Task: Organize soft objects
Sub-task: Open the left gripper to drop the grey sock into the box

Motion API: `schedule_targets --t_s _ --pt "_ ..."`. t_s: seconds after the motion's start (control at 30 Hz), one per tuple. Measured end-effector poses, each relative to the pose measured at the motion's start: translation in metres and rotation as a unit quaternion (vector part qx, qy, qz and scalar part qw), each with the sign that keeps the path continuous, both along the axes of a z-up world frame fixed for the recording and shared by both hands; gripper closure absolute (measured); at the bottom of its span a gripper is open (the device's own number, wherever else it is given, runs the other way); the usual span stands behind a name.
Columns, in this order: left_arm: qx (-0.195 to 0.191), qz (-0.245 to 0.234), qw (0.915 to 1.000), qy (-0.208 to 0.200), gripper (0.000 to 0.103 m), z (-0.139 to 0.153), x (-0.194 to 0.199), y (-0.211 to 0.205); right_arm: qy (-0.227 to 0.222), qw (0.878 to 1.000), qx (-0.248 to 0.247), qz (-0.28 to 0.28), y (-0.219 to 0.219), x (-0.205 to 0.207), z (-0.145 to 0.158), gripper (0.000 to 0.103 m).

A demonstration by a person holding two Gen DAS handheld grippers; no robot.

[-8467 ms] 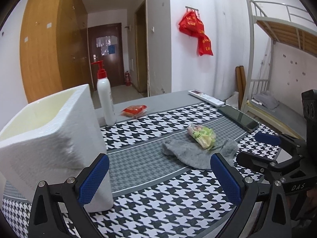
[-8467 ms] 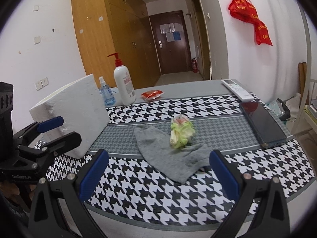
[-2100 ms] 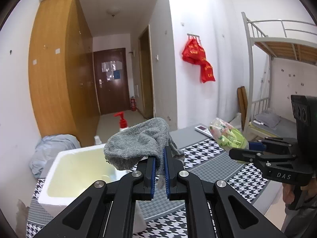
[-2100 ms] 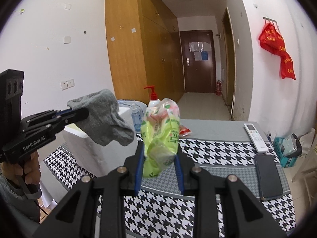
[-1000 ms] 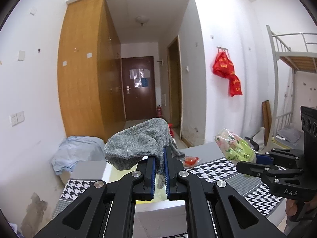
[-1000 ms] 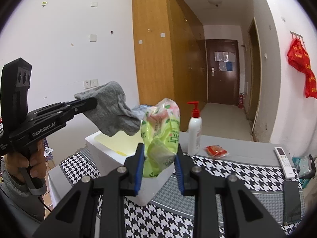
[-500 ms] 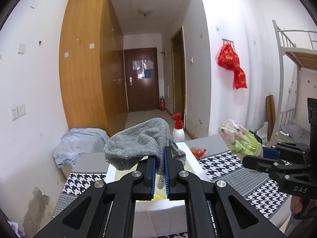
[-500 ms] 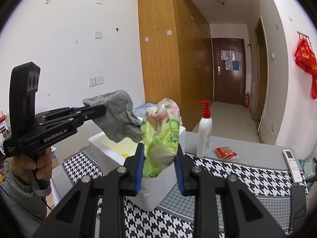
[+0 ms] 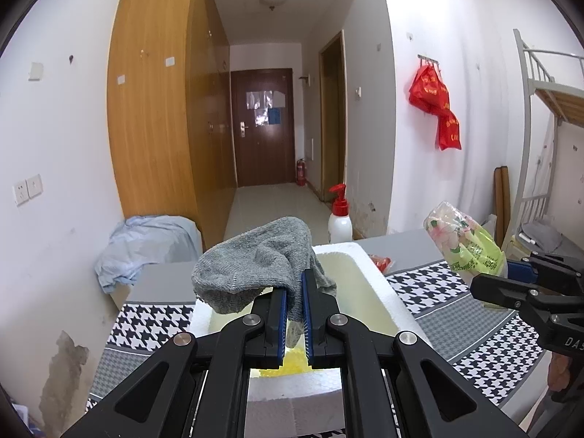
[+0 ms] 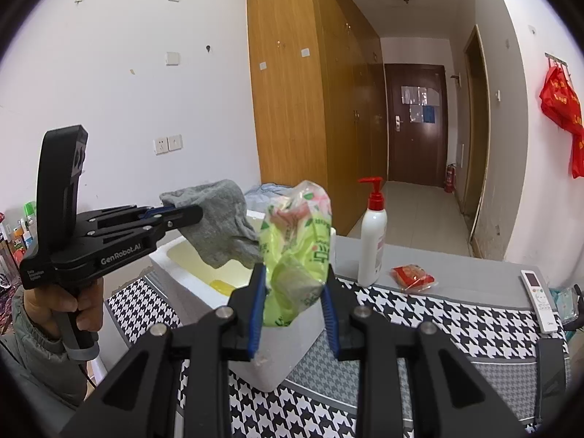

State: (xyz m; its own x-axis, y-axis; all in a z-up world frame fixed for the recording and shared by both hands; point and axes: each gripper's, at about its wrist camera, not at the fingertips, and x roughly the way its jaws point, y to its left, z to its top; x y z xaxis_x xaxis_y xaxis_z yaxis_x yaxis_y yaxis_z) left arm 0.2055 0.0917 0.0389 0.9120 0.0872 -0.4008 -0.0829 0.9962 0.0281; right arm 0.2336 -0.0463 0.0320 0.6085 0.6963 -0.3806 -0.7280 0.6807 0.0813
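- The left hand-held gripper (image 10: 182, 215) is clamped narrow on a grey sock (image 10: 219, 226), which hangs over the open white foam box (image 9: 387, 292).
- The right hand-held gripper (image 10: 292, 292) squeezes a green plastic packet (image 10: 295, 252) just beside the box, above the houndstooth surface (image 10: 456, 325).

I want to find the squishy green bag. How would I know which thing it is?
Look at the table with the black-and-white cloth and the white foam box on it. Beside that box the right gripper is shut on the green bag. It is shiny, crinkly plastic with pink flowers, unlike the plain grey sock held nearby.
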Motion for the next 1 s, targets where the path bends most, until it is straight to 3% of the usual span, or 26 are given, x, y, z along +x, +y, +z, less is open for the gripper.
schedule_targets --t_s 0.4,0.47,0.5,0.57,0.6,0.63,0.73,0.83,1.0 --pt "0.009 0.0 0.9993 0.036 0.095 -0.008 0.019 0.004 0.005 1.0 0.001 -0.009 -0.001 0.006 -0.004 0.07" --pt "0.015 0.007 0.9991 0.039 0.091 -0.009 0.021 0.003 0.005 1.0 0.001 -0.01 -0.001 0.006 -0.004 0.07" --pt "0.024 0.01 0.9988 0.043 0.085 -0.009 0.022 0.002 0.005 1.0 0.0 -0.011 -0.002 0.007 -0.004 0.07" --pt "0.025 0.006 0.9987 0.044 0.058 -0.009 0.022 0.0 0.004 1.0 -0.001 -0.011 -0.002 0.006 -0.004 0.07" --pt "0.022 0.005 0.999 0.04 0.037 -0.008 0.02 0.0 0.003 1.0 -0.001 -0.01 -0.002 0.006 -0.004 0.07" --pt "0.023 0.006 0.9991 0.036 0.026 -0.007 0.019 0.0 0.003 1.0 -0.001 -0.01 -0.002 0.006 -0.003 0.07" --pt "0.028 0.01 0.9992 0.028 0.024 -0.004 0.015 0.0 0.002 1.0 -0.002 -0.011 -0.002 0.005 -0.004 0.07" --pt "0.03 0.012 0.9991 0.026 0.014 -0.004 0.013 0.0 0.002 1.0 -0.001 -0.01 -0.002 0.004 -0.004 0.07" --pt "0.025 0.009 0.9995 0.02 0.012 -0.003 0.008 0.002 -0.001 1.0 -0.003 -0.009 -0.001 0.001 -0.003 0.07"
